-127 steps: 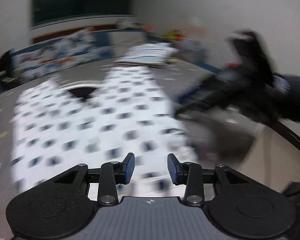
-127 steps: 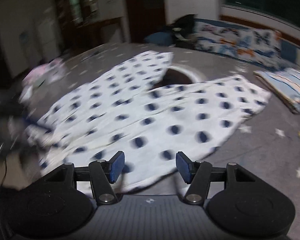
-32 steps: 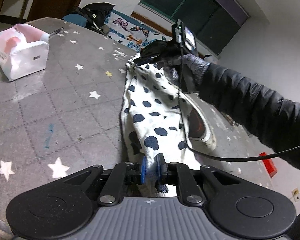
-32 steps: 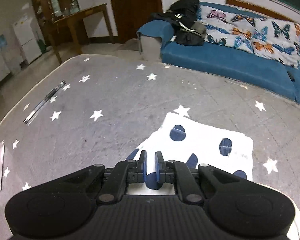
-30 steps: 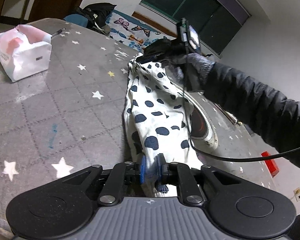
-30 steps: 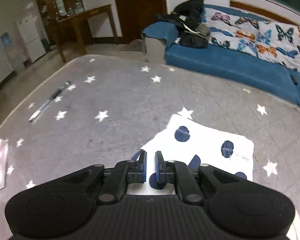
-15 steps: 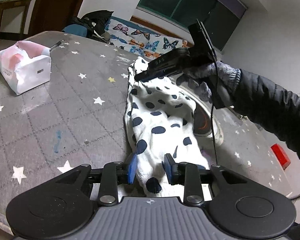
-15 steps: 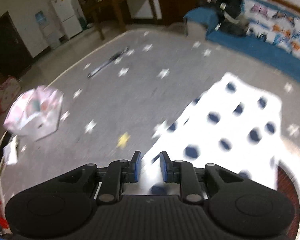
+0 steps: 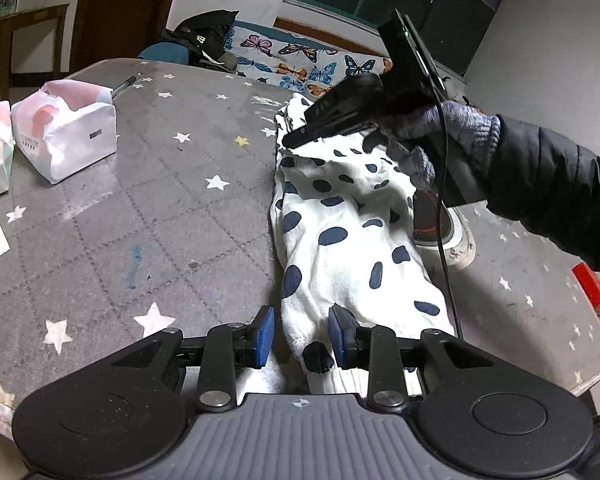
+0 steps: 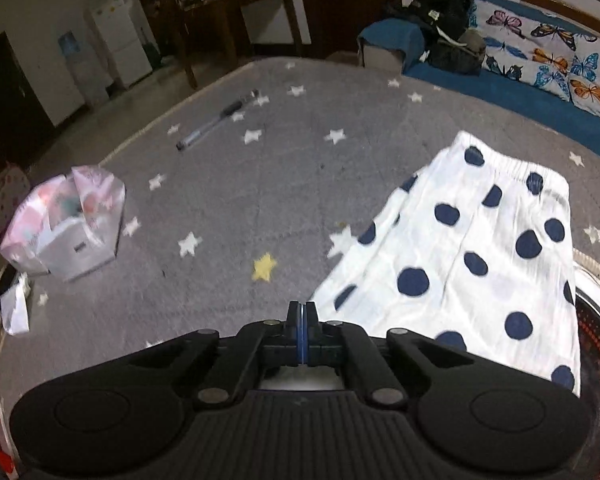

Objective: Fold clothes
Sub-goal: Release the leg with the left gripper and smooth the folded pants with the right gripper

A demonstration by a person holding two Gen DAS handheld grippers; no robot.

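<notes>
A white garment with dark blue dots point(image 9: 340, 236) lies folded in a long strip on the grey star-patterned table point(image 9: 160, 200). My left gripper point(image 9: 300, 336) is open, its blue pads on either side of the garment's near end. In the right wrist view the garment point(image 10: 480, 256) lies flat to the right. My right gripper point(image 10: 301, 332) is shut with nothing between its pads, above the garment's left edge. It also shows in the left wrist view point(image 9: 340, 120), held by a gloved hand over the garment's far end.
A white and pink tissue pack point(image 9: 66, 132) sits at the table's left, also in the right wrist view point(image 10: 66, 224). A pen point(image 10: 216, 124) lies at the far edge. A round heater ring point(image 9: 444, 228) is set in the table beside the garment. A butterfly-print sofa point(image 10: 540, 60) stands behind.
Both grippers have let go of the garment. My left gripper opened wide around its near end. My right gripper lifted off, swung left and shut empty.
</notes>
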